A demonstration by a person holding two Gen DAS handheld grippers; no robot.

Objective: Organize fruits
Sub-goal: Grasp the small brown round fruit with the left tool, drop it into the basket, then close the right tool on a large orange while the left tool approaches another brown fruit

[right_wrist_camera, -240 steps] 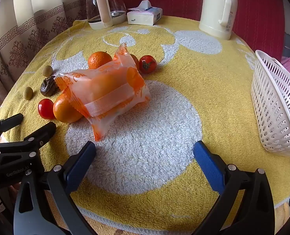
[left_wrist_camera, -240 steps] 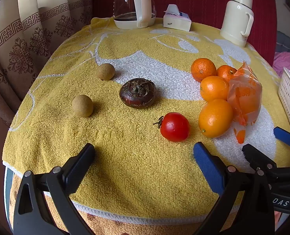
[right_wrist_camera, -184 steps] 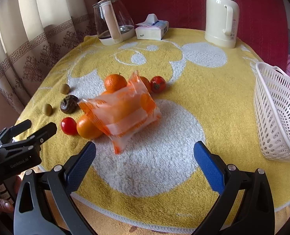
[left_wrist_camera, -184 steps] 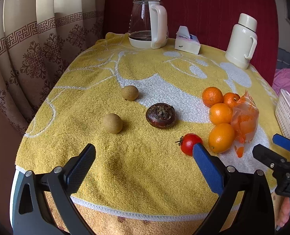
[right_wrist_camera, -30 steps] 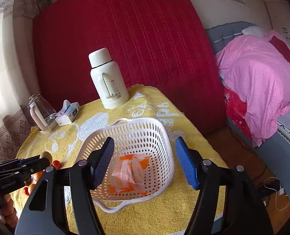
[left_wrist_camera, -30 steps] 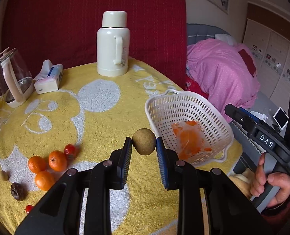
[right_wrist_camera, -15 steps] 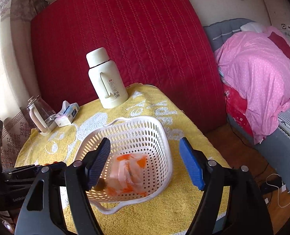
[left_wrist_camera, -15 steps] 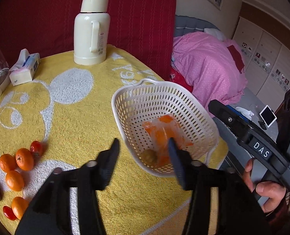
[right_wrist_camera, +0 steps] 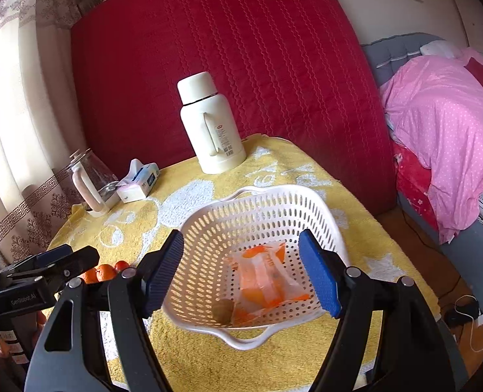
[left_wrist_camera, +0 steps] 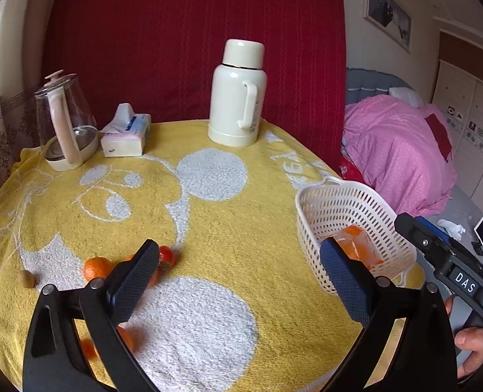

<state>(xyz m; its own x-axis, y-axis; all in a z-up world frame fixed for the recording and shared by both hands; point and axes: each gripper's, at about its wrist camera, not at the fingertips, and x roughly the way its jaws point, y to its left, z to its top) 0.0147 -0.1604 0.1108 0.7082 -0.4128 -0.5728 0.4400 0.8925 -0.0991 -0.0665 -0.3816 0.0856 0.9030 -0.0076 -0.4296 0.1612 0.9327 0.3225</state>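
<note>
White plastic basket (right_wrist_camera: 326, 215) holds an orange packet (right_wrist_camera: 267, 281) and one brown fruit (right_wrist_camera: 222, 311), gathered for tidying. Left gripper (left_wrist_camera: 238, 281) and right gripper (right_wrist_camera: 244, 274): fingers wide, empty. Oranges (left_wrist_camera: 96, 268) wait on the table (left_wrist_camera: 209, 228).

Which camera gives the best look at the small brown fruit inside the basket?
The right wrist view: it looks down into the white basket, showing the brown fruit beside the orange packet. In the left wrist view, the basket wall hides it.
</note>
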